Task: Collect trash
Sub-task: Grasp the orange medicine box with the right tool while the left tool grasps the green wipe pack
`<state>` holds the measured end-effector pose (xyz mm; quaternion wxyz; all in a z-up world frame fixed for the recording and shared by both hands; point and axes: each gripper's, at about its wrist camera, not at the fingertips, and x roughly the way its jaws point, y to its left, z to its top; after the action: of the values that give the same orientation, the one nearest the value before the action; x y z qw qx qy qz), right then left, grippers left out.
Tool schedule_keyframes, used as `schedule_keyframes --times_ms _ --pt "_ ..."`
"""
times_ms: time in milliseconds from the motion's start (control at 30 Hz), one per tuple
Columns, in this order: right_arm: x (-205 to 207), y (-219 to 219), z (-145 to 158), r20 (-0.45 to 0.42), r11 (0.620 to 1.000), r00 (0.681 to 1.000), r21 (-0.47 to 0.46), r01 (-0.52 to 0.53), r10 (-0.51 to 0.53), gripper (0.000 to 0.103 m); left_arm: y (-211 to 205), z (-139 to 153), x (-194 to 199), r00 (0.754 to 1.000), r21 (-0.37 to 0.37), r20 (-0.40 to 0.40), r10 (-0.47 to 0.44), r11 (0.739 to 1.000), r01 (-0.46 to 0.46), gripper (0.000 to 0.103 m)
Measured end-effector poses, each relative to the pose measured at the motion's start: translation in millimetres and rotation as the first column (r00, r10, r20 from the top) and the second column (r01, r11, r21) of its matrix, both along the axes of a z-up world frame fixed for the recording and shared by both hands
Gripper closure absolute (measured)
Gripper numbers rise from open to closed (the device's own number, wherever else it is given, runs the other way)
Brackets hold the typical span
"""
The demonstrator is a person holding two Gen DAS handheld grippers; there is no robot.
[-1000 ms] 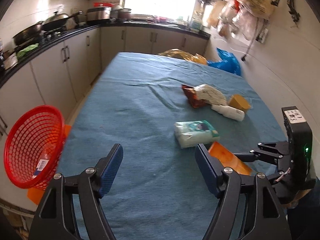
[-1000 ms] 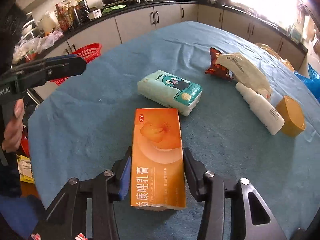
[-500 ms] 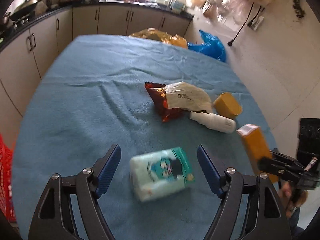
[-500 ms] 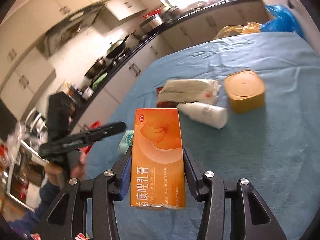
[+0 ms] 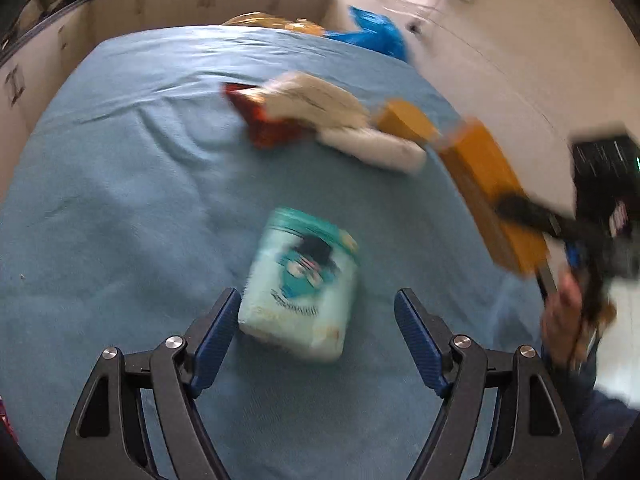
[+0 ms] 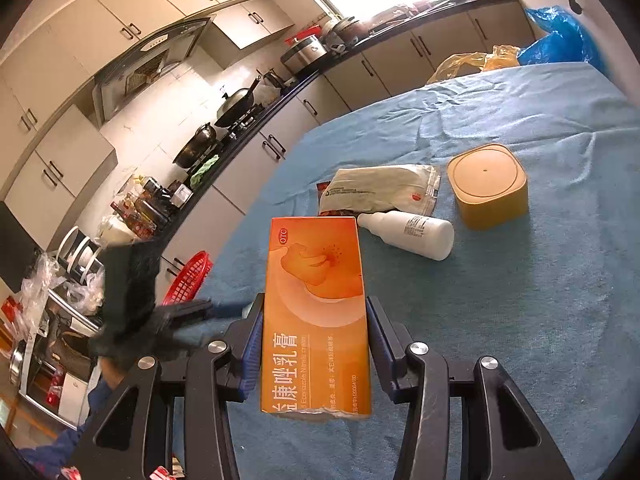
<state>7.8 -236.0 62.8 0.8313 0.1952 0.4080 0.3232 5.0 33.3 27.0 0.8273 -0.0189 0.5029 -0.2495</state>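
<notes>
Right gripper (image 6: 314, 344) clamps one orange cardboard box (image 6: 316, 312) above the blue tablecloth (image 5: 120, 208); left gripper (image 5: 316, 332), spread wide, straddles one teal tissue pack (image 5: 300, 280).

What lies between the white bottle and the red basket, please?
In the right wrist view, the orange box, held by the right gripper, lies between the white bottle and red basket.

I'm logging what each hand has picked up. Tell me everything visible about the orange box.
The orange box is a long, flat cardboard carton with a paler flower-like graphic, a round OTC mark and white Chinese lettering. Its near end looks torn open. The right gripper clamps its long sides, holding it above the blue cloth, touching nothing else.
</notes>
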Motion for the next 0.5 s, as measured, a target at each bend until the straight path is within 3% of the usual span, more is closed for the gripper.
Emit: schedule_keyframes --times_ms 67,133,233,367,400,500 --pt "-0.8 0.6 -1.4 0.002 1.0 1.0 -0.008 -0.003 0.003 0.052 -11.2 0.9 -12.2 0.997 0.082 0.07 0.017 0.996 -0.022 0.025" --pt "-1.1 0.6 -1.8 0.006 1.0 1.0 -0.016 0.003 -0.002 0.052 -20.5 1.0 -14.1 0.994 0.115 0.109 0.029 0.992 -0.041 0.025" --pt "0.3 -0.9 -4.0 0.002 1.0 1.0 -0.025 0.011 -0.011 0.052 -27.0 -5.0 -5.6 0.988 0.152 0.128 0.083 0.983 -0.102 0.025" --pt "0.3 0.7 -4.5 0.003 0.999 1.0 -0.038 0.014 -0.014 0.052 -26.5 -13.2 -3.3 0.985 0.147 0.134 0.111 0.981 -0.13 0.026" --pt "-0.2 1.5 -4.4 0.006 0.999 1.0 -0.041 0.012 -0.012 0.052 -25.0 -13.9 -2.4 0.984 0.146 0.138 0.114 0.98 -0.134 0.029" --pt "-2.4 5.3 -4.0 0.019 0.998 1.0 -0.063 0.01 -0.009 0.052 -18.2 -14.0 -6.1 0.974 0.154 0.173 0.145 0.973 -0.172 0.051"
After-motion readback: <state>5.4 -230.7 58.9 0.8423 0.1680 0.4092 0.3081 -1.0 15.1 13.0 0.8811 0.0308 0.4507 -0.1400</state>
